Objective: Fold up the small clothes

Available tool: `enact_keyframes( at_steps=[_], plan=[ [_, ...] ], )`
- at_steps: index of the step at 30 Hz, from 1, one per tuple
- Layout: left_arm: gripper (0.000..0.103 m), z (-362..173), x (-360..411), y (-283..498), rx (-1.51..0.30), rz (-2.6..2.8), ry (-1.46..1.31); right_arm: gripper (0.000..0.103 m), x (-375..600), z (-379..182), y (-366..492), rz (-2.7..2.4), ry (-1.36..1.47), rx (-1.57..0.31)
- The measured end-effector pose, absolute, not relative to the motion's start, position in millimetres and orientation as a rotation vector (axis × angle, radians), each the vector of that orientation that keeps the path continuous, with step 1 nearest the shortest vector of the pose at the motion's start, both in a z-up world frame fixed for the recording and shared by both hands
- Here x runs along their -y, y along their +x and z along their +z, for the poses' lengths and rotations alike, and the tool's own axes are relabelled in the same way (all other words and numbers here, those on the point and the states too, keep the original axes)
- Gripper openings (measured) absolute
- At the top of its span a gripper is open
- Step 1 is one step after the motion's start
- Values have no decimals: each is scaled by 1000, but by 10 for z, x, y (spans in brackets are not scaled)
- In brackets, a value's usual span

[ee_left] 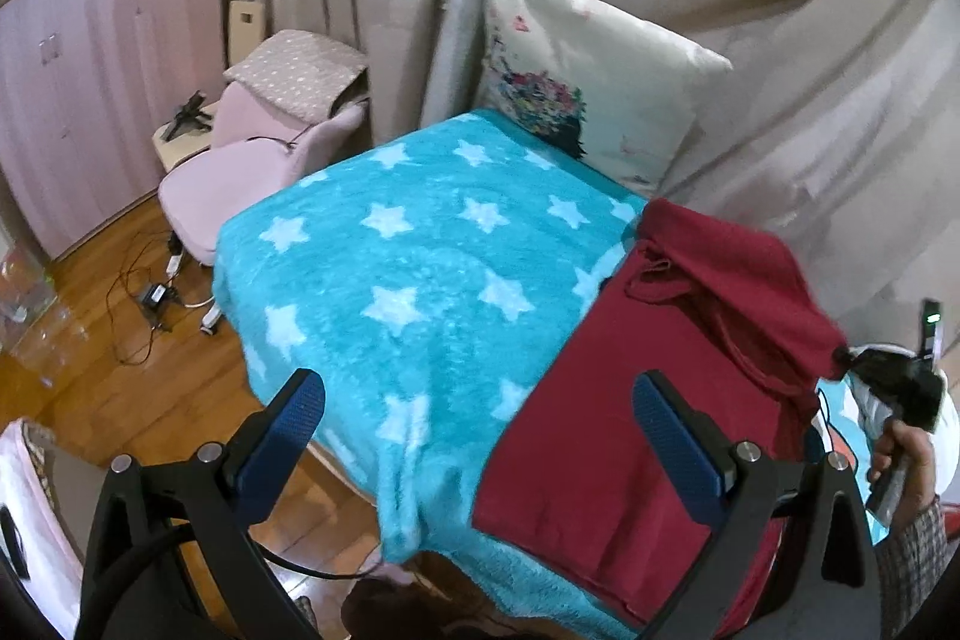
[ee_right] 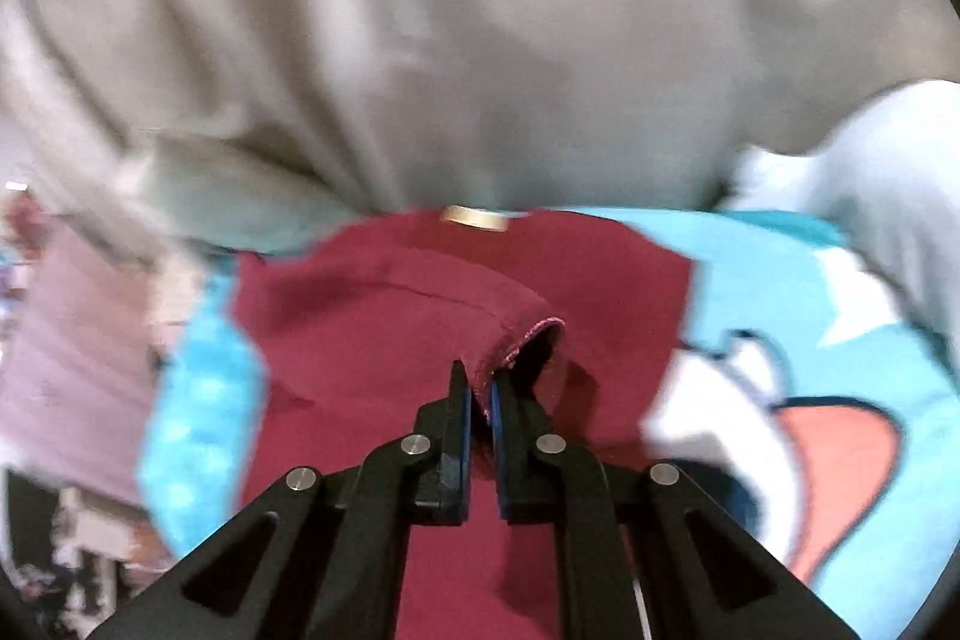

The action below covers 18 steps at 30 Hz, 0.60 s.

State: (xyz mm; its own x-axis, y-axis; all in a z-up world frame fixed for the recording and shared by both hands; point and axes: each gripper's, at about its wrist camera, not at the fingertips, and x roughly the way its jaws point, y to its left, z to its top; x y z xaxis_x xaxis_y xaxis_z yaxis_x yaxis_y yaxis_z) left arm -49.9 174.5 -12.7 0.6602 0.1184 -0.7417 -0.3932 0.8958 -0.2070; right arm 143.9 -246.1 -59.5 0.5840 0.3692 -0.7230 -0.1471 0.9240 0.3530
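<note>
A dark red garment [ee_left: 630, 430] lies on the right side of a turquoise star blanket [ee_left: 408, 292] on the bed. Its right part is lifted and folded over toward the middle. My left gripper [ee_left: 480, 436] is open and empty, held above the bed's near edge, left of the garment. My right gripper [ee_right: 477, 388] is shut on the hem of the dark red garment [ee_right: 390, 328] and holds that edge up above the rest of the cloth. In the left wrist view the right gripper [ee_left: 840, 361] shows at the garment's right corner.
A white printed pillow [ee_left: 588, 70] leans at the bed's head against beige curtains [ee_left: 780, 10]. A pink chair [ee_left: 240, 166] with a folded cushion stands left of the bed, cables on the wooden floor [ee_left: 138, 304]. A cartoon-print blanket [ee_right: 810, 400] lies right of the garment.
</note>
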Motion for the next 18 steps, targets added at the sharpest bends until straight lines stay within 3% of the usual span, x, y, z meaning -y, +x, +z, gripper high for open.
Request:
enact_keyframes(
  at_steps=[5,7,12,15,18],
  plan=[
    [102,-235,-1804,-317,-840,278,-374,11,2761,-985,1470,164,240,-1031],
    [102,-312,-1839,-211,-866,266,-384,26,2741,-864,1373,158,250,-984],
    [102,-470,-1839,88,-915,195,-362,30,2108,-438,1370,324,225,-885],
    [102,-528,-1883,221,-929,165,-342,51,1512,-346,1523,459,193,-887],
    [102,-603,-2021,322,-946,157,-336,58,904,-302,1682,545,99,-874]
  ],
)
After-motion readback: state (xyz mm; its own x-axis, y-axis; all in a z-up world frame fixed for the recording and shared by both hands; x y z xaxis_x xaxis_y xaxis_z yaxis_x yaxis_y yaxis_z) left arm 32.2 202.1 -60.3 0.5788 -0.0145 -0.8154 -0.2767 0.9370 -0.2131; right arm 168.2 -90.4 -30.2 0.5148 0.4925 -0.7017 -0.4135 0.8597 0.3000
